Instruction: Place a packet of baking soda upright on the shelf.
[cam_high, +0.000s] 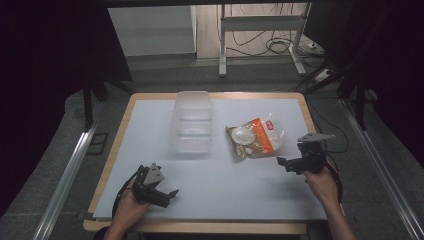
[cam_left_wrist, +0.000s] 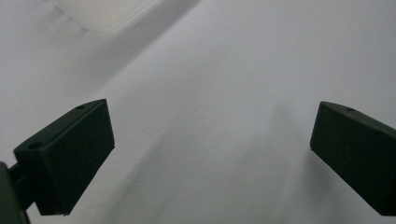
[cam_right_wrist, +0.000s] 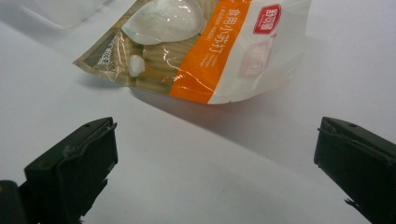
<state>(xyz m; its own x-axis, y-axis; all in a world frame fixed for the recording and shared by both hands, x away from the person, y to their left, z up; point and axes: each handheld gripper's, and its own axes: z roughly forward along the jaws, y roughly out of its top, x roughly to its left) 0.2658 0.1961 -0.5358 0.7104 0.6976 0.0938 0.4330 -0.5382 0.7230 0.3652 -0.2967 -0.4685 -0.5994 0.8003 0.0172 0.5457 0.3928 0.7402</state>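
Snack bag (cam_right_wrist: 201, 51) just ahead of right gripper (cam_right_wrist: 215, 154) (jaws wide).

Table (cam_high: 150, 150) bears tub (cam_high: 192, 122), packet (cam_high: 256, 137)

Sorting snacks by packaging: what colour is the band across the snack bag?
Orange, with white characters, on the snack bag; the right gripper view shows it best.

My high view looks forward and down over the whole tabletop (cam_high: 150, 165); my right gripper view sits low, close to the snack bag (cam_right_wrist: 201, 46), which both share; my left gripper view faces bare tabletop, container (cam_left_wrist: 102, 14) at its edge.
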